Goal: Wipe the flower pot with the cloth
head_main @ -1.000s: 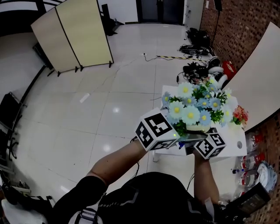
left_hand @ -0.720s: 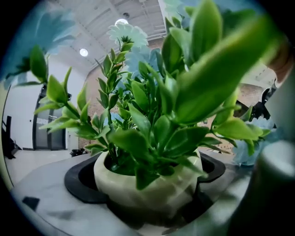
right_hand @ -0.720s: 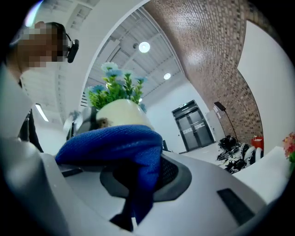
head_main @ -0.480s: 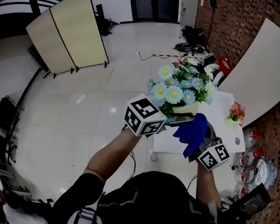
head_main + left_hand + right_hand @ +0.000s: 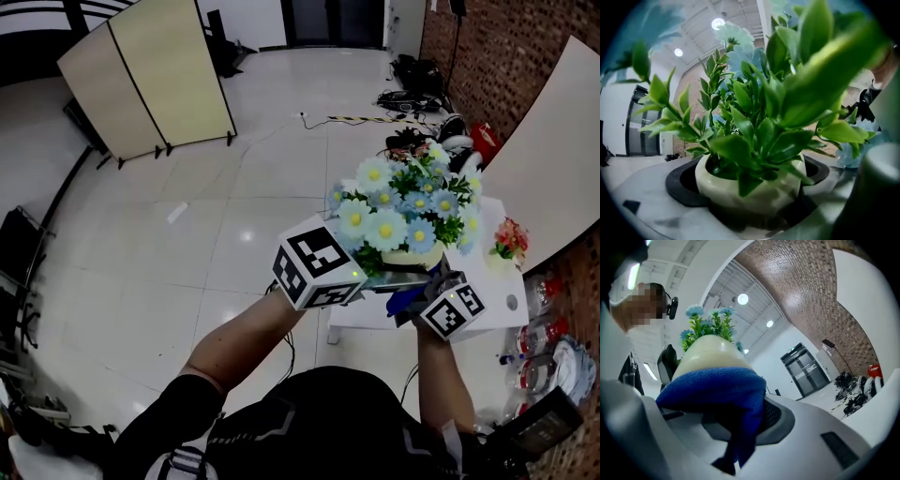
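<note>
The flower pot (image 5: 750, 190) is sitting clamped between my left fingers (image 5: 642, 215), and I am holding it up above the desk (image 5: 492, 291). My right fingers (image 5: 829, 437) are pinching the cloth (image 5: 712, 385) and pressing it against the pot's lower wall. Half a second ago it was dangling clear below them, so I judge a fresh wiping stroke is beginning.
</note>
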A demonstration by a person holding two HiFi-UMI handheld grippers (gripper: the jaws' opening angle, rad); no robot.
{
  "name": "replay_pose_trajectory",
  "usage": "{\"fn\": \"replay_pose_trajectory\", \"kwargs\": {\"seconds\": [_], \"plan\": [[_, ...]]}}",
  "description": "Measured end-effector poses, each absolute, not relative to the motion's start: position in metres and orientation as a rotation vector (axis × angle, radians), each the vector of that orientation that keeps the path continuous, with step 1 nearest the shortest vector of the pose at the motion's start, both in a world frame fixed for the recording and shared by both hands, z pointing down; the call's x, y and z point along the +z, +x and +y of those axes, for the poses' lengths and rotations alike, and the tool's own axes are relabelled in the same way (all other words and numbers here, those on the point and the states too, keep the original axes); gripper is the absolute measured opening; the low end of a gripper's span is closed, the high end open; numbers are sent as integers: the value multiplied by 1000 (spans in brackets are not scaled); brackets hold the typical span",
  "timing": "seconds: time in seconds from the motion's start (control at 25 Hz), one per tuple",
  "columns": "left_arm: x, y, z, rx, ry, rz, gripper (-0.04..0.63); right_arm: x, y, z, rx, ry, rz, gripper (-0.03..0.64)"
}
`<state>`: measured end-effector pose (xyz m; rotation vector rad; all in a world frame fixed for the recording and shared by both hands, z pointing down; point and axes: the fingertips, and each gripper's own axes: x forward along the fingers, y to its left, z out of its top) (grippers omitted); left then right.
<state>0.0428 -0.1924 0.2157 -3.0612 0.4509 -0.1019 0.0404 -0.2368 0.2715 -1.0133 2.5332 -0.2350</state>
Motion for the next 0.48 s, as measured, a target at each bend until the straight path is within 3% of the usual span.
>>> {"fn": "replay_pose_trajectory", "kwargs": {"seconds": [0.48], "plan": [[229,41,-226,-42,-3070,671,569,291,77,-208,-263,-950,2489,49]]}}
